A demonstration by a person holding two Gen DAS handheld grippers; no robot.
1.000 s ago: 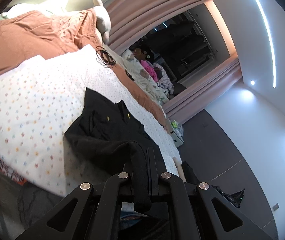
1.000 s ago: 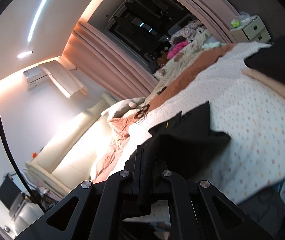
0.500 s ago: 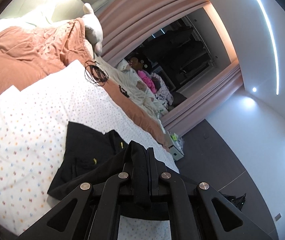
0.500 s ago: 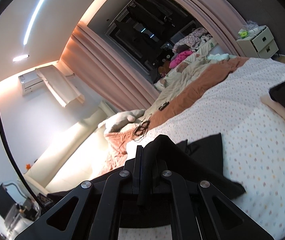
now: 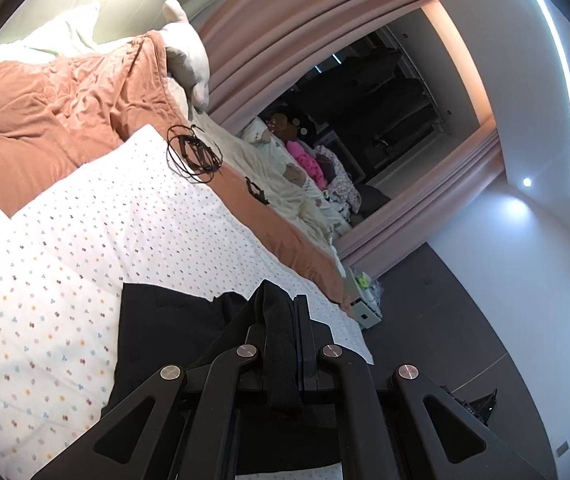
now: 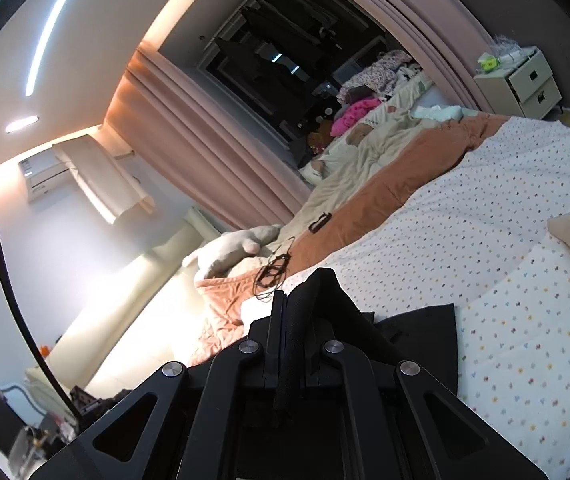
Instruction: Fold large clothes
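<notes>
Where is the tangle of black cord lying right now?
In the left wrist view the black cord lies upper-middle on the bed, at the dotted sheet's far corner, beside the orange quilt.

The black garment is matt woven cloth, smooth, with a coarser knit-looking band where it bunches. The left gripper and right gripper are matt black plastic with shiny metal rivets. The dotted sheet is soft cotton-like cloth; the rust-coloured quilt is crinkled, faintly lustrous fabric
</notes>
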